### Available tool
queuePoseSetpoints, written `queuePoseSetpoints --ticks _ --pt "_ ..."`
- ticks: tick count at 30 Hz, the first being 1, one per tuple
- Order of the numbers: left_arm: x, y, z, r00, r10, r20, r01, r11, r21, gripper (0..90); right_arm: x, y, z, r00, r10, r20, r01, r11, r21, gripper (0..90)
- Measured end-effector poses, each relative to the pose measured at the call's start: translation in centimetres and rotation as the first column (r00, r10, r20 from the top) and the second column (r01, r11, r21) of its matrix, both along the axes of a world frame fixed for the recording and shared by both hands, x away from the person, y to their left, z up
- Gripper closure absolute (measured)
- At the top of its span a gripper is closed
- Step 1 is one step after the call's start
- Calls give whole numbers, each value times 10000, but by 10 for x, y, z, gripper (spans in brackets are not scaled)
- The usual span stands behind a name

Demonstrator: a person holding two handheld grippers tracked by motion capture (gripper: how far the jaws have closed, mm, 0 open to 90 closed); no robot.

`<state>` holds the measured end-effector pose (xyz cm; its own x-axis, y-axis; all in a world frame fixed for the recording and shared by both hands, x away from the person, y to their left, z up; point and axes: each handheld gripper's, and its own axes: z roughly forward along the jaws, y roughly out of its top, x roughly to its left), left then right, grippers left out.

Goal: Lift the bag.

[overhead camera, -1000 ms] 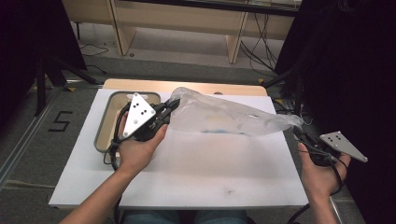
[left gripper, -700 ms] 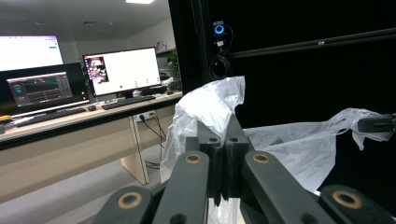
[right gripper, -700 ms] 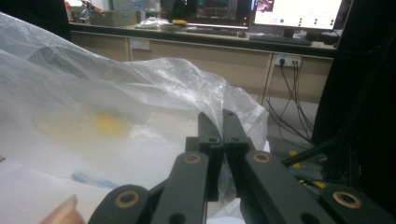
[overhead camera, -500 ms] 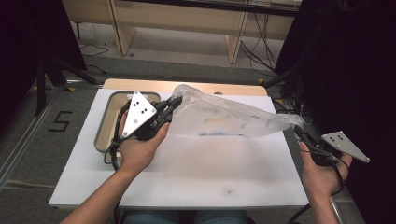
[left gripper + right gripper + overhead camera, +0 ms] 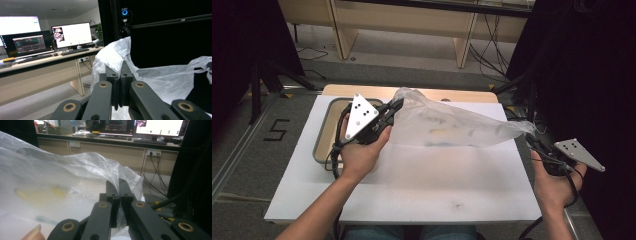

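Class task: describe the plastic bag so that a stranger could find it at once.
Over the white table top, a thin, see-through, crinkled plastic bag hangs stretched between the left gripper and the right gripper. Nothing else here is see-through, and yellow shows faintly through it.

Thin, crinkled translucent plastic bag
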<state>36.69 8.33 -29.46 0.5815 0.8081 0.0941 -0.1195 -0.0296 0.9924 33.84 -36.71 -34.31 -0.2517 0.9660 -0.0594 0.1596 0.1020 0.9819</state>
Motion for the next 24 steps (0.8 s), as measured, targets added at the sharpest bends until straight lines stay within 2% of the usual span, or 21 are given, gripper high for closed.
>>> queuePoseSetpoints --ticks 10,15,24 --pt "15 4 -8 9990 328 -308 -327 9995 28 892 10 6 -4 10000 7 26 -7 10000 -15 898" --pt "22 6 -12 9976 596 -358 -589 9981 187 892 16 10 -5 9999 8 119 -8 10000 4 898" --pt "37 12 -23 9928 976 -696 -945 9944 470 891 32 21 -12 10000 -15 42 15 10000 31 897"
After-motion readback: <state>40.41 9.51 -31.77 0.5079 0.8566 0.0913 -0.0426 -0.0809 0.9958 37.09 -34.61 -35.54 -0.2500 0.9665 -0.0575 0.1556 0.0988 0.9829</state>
